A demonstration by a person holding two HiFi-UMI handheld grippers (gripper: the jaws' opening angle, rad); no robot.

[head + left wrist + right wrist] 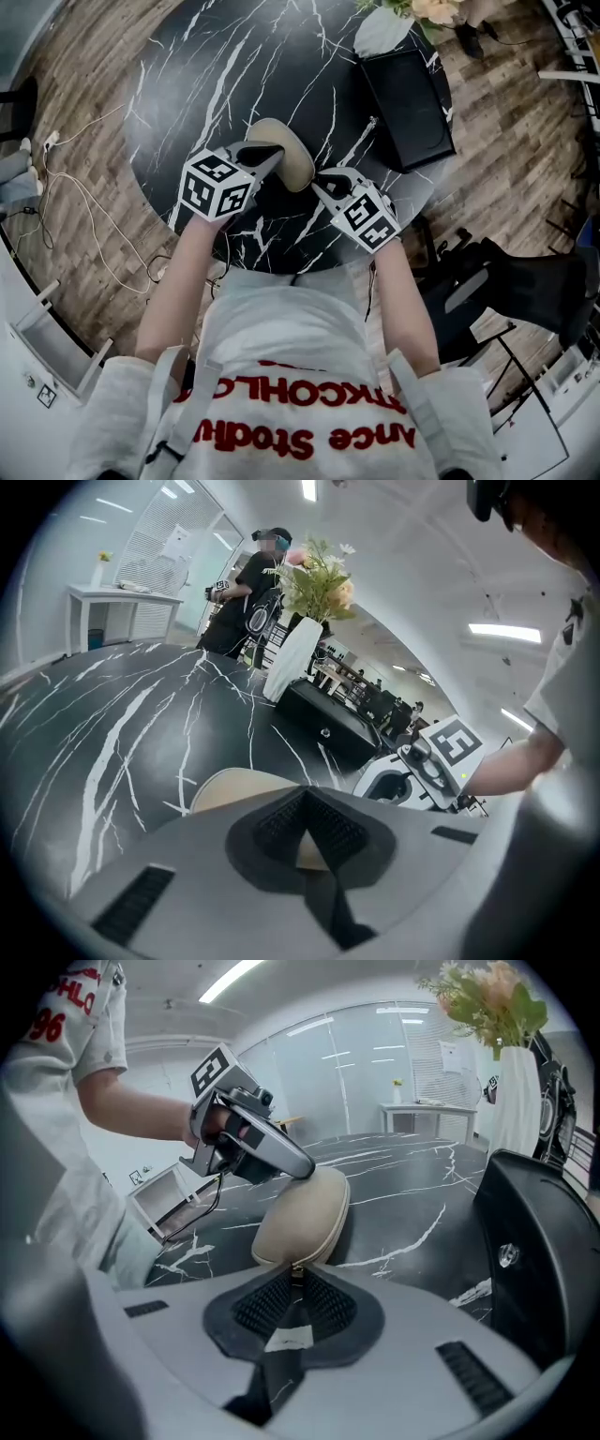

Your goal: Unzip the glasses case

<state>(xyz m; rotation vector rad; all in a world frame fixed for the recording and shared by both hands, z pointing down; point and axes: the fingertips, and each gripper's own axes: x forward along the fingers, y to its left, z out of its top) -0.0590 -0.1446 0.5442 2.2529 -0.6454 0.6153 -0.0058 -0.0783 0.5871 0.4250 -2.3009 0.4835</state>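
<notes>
Right gripper (293, 1278), pinching the zipper pull (296, 1269), should draw steadily along the seam of the glasses case (300, 1218) while the left gripper (307, 794), jaws pressed together, braces its top.

Red "96" on shirt sleeve (67, 1033)

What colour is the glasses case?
Beige glasses case, plain, no pattern; shows best in the right gripper view.
</notes>
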